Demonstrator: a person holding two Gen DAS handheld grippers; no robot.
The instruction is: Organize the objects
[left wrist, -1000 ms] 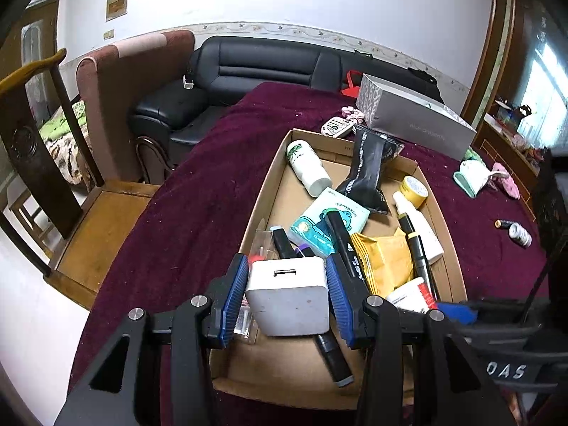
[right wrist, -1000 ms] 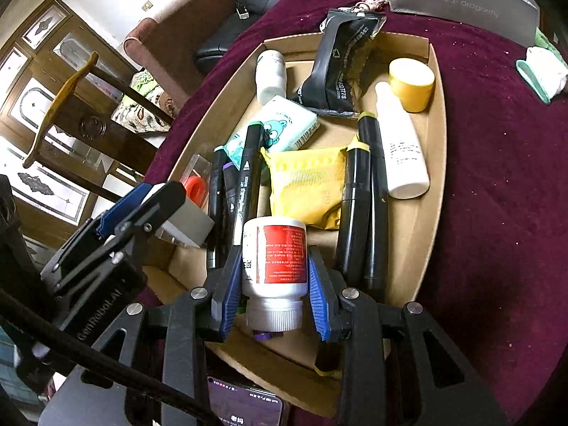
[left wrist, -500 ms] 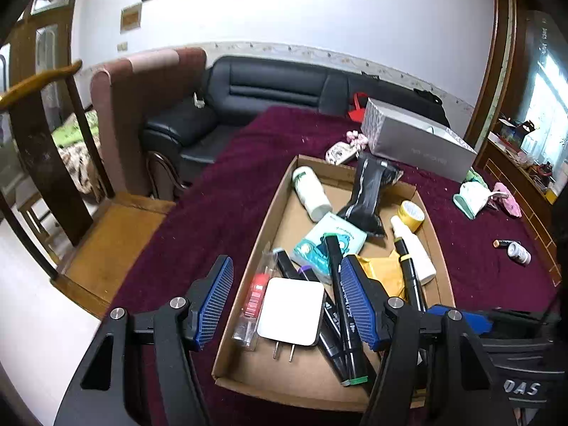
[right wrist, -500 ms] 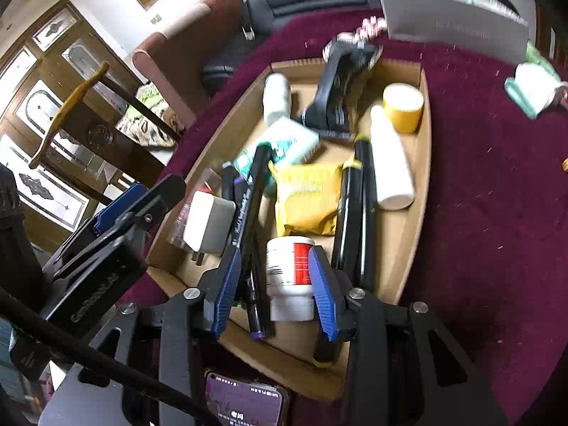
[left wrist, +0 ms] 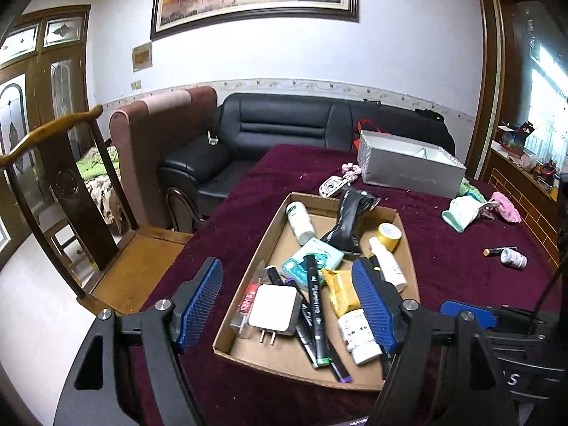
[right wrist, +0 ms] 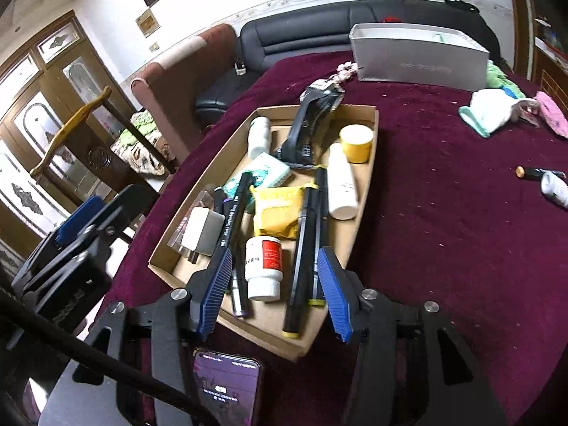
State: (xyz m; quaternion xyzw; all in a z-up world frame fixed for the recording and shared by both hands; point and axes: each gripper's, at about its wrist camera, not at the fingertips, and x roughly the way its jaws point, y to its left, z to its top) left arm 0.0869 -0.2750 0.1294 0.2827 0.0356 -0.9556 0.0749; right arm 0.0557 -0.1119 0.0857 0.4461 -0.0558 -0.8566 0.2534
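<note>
Clutter fills the cardboard tray [left wrist: 404,227] because we are gathering loose things off the maroon tablecloth [left wrist: 443,248] into one place. Our left gripper [left wrist: 287,305] has just been opening, with nothing between its pads; the white charger [left wrist: 273,307] lies flat below it at the tray's near left, prongs toward us. Our right gripper [right wrist: 275,284] has likewise just been opening and hangs empty above the white pill bottle [right wrist: 264,264], which lies on its side between the black markers [right wrist: 305,227]. We judge both items as delivered. Still outside, well apart to the right, lie a small bottle [left wrist: 513,258] and a battery [left wrist: 498,250] touching it, plus cloths [left wrist: 461,211] nearer the grey box [left wrist: 411,177]. A phone [right wrist: 227,388] sits just beside the tray's near edge. The tray is crowded, so any further item would likely land on others.
</note>
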